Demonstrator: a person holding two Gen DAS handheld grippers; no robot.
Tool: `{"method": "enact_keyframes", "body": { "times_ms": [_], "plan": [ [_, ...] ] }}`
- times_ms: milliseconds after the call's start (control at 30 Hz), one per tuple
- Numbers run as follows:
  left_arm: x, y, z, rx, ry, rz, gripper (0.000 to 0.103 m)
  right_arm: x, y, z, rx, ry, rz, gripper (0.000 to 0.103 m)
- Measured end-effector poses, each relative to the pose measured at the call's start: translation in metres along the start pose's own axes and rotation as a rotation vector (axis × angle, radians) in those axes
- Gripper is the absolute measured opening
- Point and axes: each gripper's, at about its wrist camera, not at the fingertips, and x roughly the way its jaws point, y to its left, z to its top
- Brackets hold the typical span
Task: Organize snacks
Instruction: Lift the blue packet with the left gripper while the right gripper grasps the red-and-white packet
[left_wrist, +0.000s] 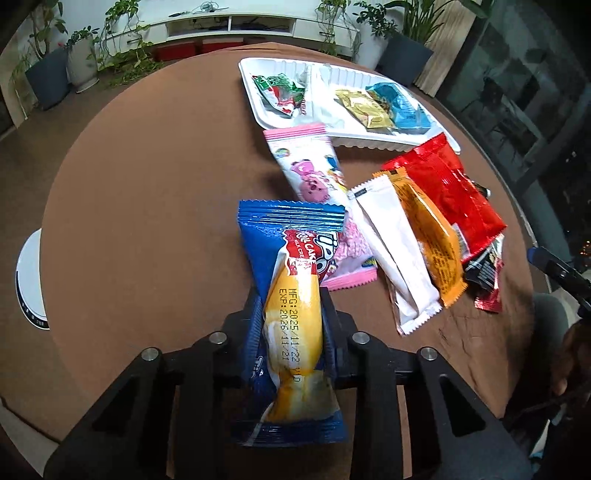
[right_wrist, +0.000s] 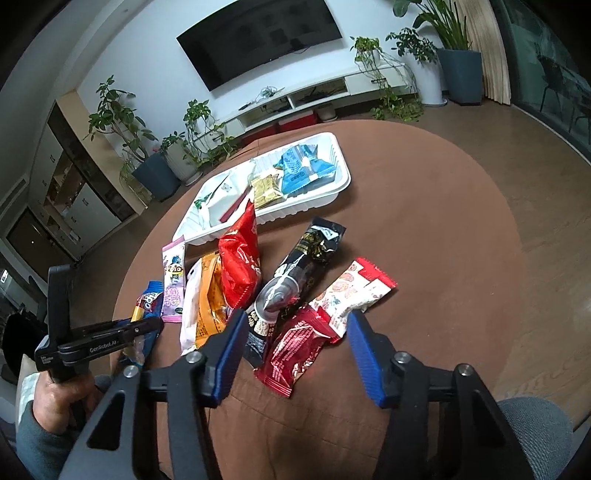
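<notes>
The left gripper (left_wrist: 291, 314) is pinching the blue roll-cake packet (left_wrist: 291, 258) (lifting seems next), with the white tray (left_wrist: 258, 107) waiting at twelve o'clock. The right gripper (right_wrist: 295, 332) is hanging half-open, straddling the dark red packet (right_wrist: 295, 354).

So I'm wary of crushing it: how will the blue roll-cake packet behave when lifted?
The blue foil roll-cake packet probably flops at both ends, since the left hand-held gripper pinches only its middle. It looks light, soft and crushable; the glossy wrapper may slip.

The white ribbed plastic tray (right_wrist: 341, 181) sits toward the round brown counter's (right_wrist: 424, 258) far edge; loose foil snack packets (right_wrist: 236, 280) lie before it.
</notes>
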Motion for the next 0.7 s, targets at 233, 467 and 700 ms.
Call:
{"method": "enact_keyframes", "body": {
  "times_ms": [233, 467, 700],
  "plan": [
    [-0.011, -0.002, -0.009, 0.01, -0.012, -0.026, 0.026, 0.026, -0.008, -0.002, 0.03, 0.12, -0.064, 0.055],
    [-0.016, -0.002, -0.019, -0.001, -0.018, -0.038, 0.026, 0.053, -0.004, 0.013, 0.001, 0.178, -0.118, 0.055],
    [-0.014, 0.0, -0.021, -0.011, -0.017, -0.048, 0.026, 0.07, 0.012, 0.017, -0.111, 0.177, -0.195, 0.056]
  ]
}}
